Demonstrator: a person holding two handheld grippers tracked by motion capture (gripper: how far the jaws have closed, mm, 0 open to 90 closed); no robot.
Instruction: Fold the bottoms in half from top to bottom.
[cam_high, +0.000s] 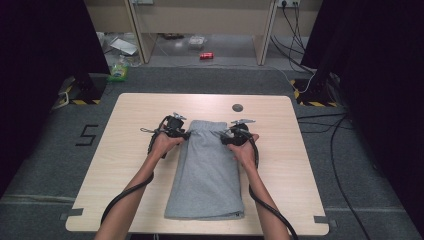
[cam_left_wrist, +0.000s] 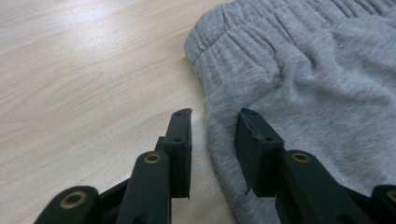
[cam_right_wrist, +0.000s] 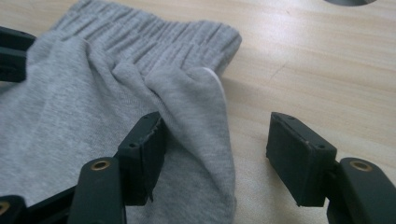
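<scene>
A grey folded garment (cam_high: 207, 170) with an elastic waistband lies flat on the wooden table (cam_high: 130, 150), waistband at the far end. My left gripper (cam_high: 186, 134) is at the garment's left edge just below the waistband. In the left gripper view the left gripper (cam_left_wrist: 215, 114) is open and straddles that fabric edge, one jaw over bare wood, the other on the garment (cam_left_wrist: 317, 84). My right gripper (cam_high: 225, 136) is at the right edge. In the right gripper view the right gripper (cam_right_wrist: 215, 119) stands wide open, with a raised fold of the garment (cam_right_wrist: 70, 102) between its jaws.
A small grey round cap (cam_high: 237, 107) is set in the table behind the garment. On the floor beyond lie a red can (cam_high: 206, 55) and a green bottle (cam_high: 119, 70). Cables (cam_high: 345, 190) trail along the floor at right.
</scene>
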